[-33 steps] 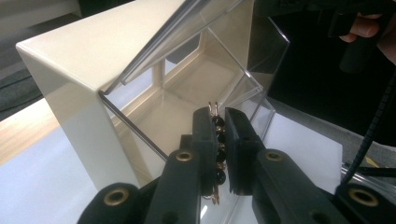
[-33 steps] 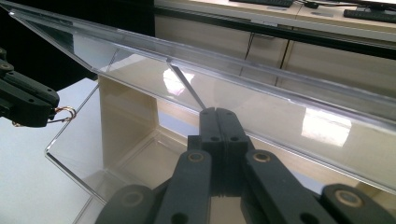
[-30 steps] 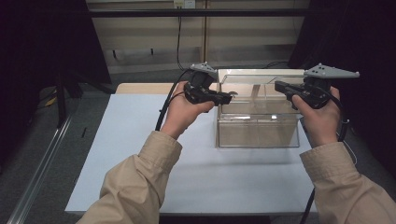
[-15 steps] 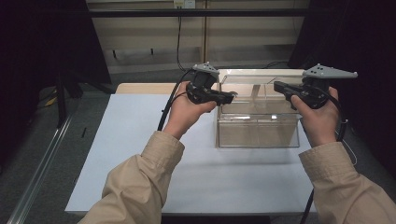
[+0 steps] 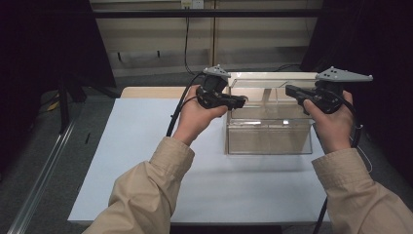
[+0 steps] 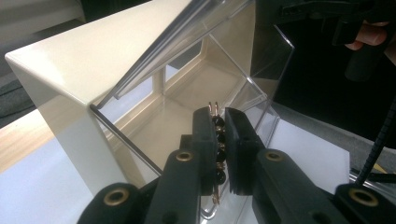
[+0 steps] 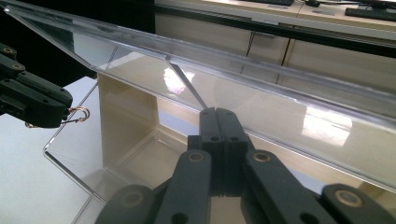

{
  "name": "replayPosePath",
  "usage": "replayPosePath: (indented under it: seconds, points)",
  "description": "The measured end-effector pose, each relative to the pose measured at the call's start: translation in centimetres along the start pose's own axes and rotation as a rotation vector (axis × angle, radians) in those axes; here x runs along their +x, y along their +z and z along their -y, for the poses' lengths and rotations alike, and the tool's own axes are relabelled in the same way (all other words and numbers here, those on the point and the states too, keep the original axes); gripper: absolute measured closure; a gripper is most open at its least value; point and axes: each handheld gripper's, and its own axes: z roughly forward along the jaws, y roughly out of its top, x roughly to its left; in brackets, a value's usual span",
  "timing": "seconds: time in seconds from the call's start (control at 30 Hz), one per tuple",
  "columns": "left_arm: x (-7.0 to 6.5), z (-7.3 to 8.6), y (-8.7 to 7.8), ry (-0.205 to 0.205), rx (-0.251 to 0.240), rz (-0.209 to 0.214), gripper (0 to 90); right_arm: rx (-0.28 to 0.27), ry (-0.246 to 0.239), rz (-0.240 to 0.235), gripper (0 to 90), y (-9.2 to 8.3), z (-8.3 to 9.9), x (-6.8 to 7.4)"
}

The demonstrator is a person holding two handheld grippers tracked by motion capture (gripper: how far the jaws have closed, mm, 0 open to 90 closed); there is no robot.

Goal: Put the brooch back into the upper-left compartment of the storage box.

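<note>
**Beaded piece held over the clear box**

From the high view, my left gripper [image 5: 239, 101] sits at the left end of the clear box [image 5: 269, 131], which stands on the white table [image 5: 146, 161] toward its right side. My right gripper [image 5: 291, 90] hovers at the box's right end, jaws pointing inward toward the left one. Both of my hands are raised above the box's upper rim.

In the left gripper view, my jaws are clamped on a small beaded piece [image 6: 217, 140]: dark beads strung on copper-coloured wire, the wire ends poking out past the jaw tips. Beyond them lies the box's open interior with its cream base [image 6: 187, 112].

In the right gripper view, my right jaws are pressed fully together with nothing between them, just before the box's tilted clear lid [image 7: 261, 74]. At the left edge, my left gripper [image 7: 65, 114] shows with a wire loop sticking out.
</note>
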Motion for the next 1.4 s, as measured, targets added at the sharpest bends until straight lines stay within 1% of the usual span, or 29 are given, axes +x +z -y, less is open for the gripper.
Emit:
replayPosePath:
  seconds: [0.17,0.47,0.53,0.6,0.67,0.7,0.73,0.77,0.83,0.93,1.13,1.23,1.27,1.37,1.4]
  points:
    - [0.0,0.0,0.2,0.005,0.003,-0.007,83.8,0.001,0.0,-0.001,90.0,0.0,0.0,0.0]
    - [0.0,0.1,0.6,0.009,-0.005,-0.001,83.8,0.002,0.001,-0.002,90.0,0.1,0.1,0.0]
    - [0.0,0.1,0.7,0.01,-0.003,-0.007,83.6,0.002,0.0,-0.003,90.0,0.1,0.1,0.0]
    - [0.1,0.2,0.9,0.017,-0.003,-0.005,83.0,0.003,-0.001,-0.005,90.0,0.2,0.1,0.0]
    - [0.1,0.3,1.1,0.012,-0.013,-0.005,79.4,0.004,-0.001,-0.005,90.0,0.2,0.1,0.0]
    - [0.1,0.3,1.1,0.015,-0.008,-0.014,75.0,0.006,-0.001,-0.006,90.0,0.3,0.2,0.0]
    - [0.1,0.3,1.1,0.017,-0.008,-0.022,72.7,0.008,0.001,-0.007,90.0,0.3,0.2,0.0]
    - [0.1,0.3,1.1,0.012,-0.013,-0.02,70.7,0.008,0.0,-0.007,90.0,0.3,0.2,0.0]
    - [0.2,0.3,0.8,0.014,-0.014,-0.018,70.7,0.012,0.0,-0.007,90.0,0.3,0.3,0.0]
    - [0.1,0.3,0.5,0.007,-0.018,-0.009,68.1,0.013,0.003,-0.008,90.0,0.4,0.5,-0.1]
    - [-0.2,0.6,-0.3,0.01,-0.012,0.008,63.5,0.02,0.007,-0.009,90.0,0.2,0.7,-0.1]
    - [-0.4,0.8,-0.6,0.01,-0.009,0.009,60.1,0.021,0.006,-0.013,90.0,-0.1,0.8,-0.1]
    - [-0.5,0.9,-0.7,0.008,-0.013,0.012,58.0,0.018,0.006,-0.015,90.0,-0.2,0.8,-0.1]
    - [-0.6,1.2,-0.9,0.006,-0.002,0.008,52.2,0.012,0.008,-0.021,90.0,-0.6,1.0,0.0]
    - [-0.6,1.3,-1.0,0.009,-0.006,0.014,52.1,0.013,0.007,-0.022,90.0,-0.7,1.0,0.0]
